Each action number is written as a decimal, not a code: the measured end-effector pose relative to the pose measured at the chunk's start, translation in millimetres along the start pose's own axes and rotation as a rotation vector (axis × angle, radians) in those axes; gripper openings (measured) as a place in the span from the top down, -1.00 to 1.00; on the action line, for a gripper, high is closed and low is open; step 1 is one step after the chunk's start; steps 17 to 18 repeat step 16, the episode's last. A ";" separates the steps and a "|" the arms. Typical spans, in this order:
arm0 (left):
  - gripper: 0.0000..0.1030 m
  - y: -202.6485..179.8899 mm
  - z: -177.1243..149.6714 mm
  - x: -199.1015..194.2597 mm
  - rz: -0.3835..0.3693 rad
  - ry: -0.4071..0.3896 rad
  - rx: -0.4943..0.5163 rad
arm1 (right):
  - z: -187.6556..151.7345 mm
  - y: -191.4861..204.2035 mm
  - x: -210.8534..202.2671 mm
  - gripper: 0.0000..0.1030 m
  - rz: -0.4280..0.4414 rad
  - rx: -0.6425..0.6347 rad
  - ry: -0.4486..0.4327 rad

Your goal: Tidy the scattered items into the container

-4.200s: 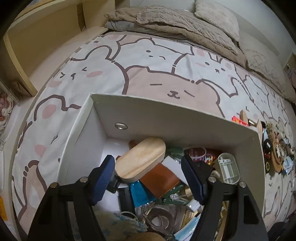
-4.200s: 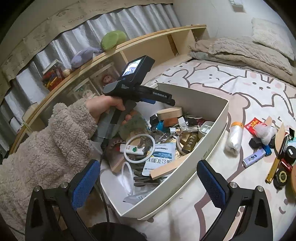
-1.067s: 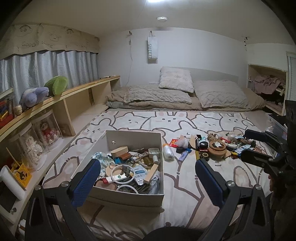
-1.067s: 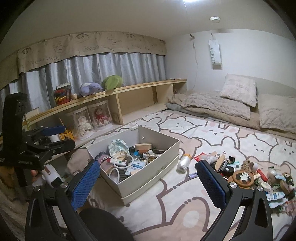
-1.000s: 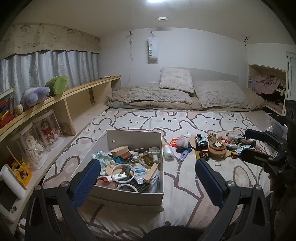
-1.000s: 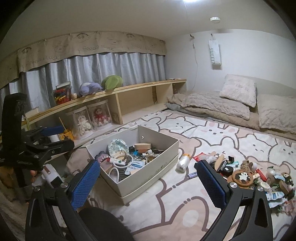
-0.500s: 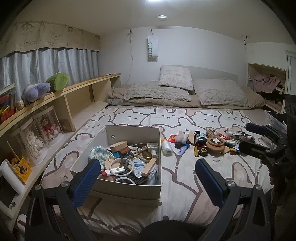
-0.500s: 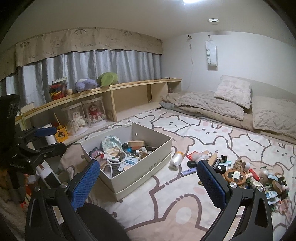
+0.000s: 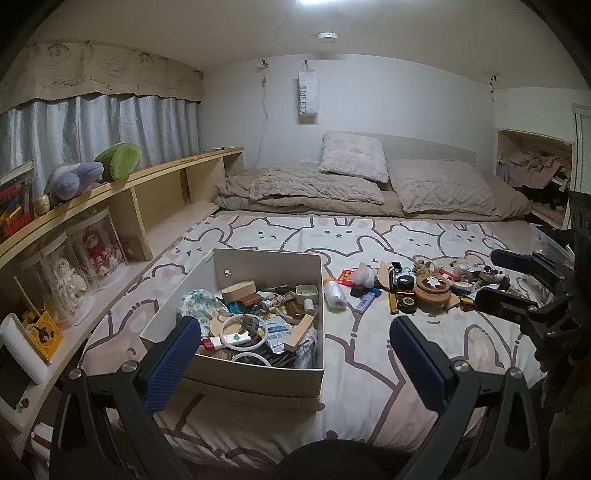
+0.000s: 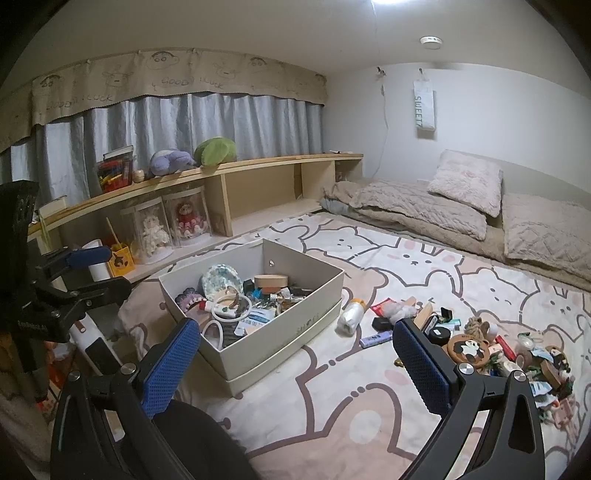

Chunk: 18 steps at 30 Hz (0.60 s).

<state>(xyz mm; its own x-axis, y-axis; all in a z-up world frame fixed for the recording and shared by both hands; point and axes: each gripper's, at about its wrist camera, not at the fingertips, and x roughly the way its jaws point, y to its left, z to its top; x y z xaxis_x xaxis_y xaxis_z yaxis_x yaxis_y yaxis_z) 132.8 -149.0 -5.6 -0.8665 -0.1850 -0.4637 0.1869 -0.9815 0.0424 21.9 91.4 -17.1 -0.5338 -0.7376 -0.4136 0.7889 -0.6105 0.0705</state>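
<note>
Both grippers have pulled far back from the box (image 9: 236,373) and are hanging high over the bed (image 10: 369,424). The left gripper (image 9: 291,358) and right gripper (image 10: 295,362) are both spread wide and holding nothing. The box is already holding many things, but a pile (image 10: 476,343) is still lying scattered right of it, so I think the tidying is not finished.

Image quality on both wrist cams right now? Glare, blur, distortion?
Left wrist view: blown-out ceiling light at top edge, strong fisheye bending of the shelf, dark vignetted corners, box sharp. Right wrist view: same glare, curved shelf, soft-looking clutter pile at right.
</note>
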 end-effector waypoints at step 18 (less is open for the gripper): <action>-1.00 -0.5 2.2 0.1 0.005 -0.015 -0.022 | -1.6 -1.8 -0.4 -1.00 0.001 0.007 0.002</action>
